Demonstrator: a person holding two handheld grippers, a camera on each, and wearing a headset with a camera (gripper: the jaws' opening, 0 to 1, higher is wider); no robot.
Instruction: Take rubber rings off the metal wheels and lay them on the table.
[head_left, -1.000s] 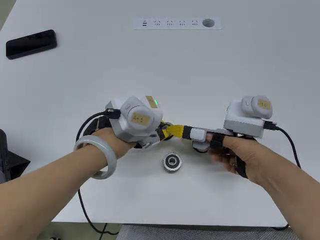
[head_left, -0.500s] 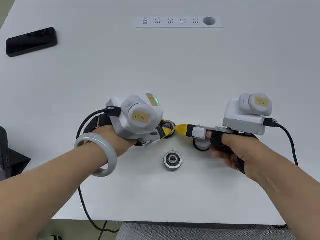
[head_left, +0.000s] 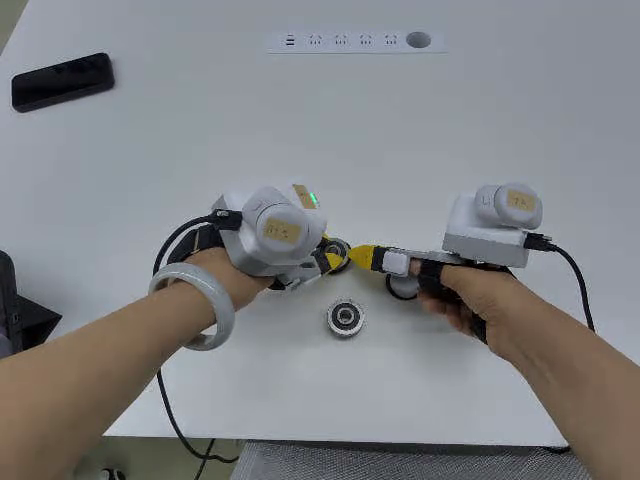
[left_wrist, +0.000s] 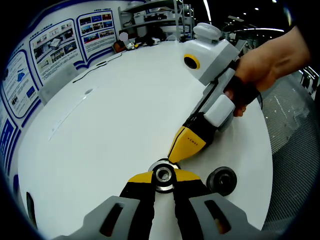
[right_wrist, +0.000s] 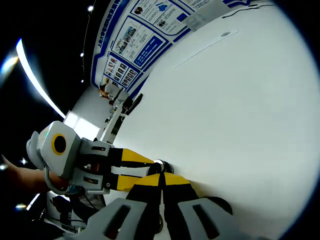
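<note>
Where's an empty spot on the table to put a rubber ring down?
Bare table runs from the power strip down toward the left gripper and right gripper, and right of the phone. It is crowded in the middle, where their jaws meet at a held wheel, with a loose wheel close by.

A wheel (left_wrist: 163, 175) sits between the jaws of the left gripper (head_left: 335, 258). The right gripper (head_left: 358, 257), jaws together, meets it tip-on from the opposite side. A second wheel (head_left: 345, 320) lies on the bench (head_left: 480, 120), just nearer the person than both jaws. A power strip (head_left: 355, 42) lies well beyond the jaws, and a phone (head_left: 62, 82) far off to their left.
</note>
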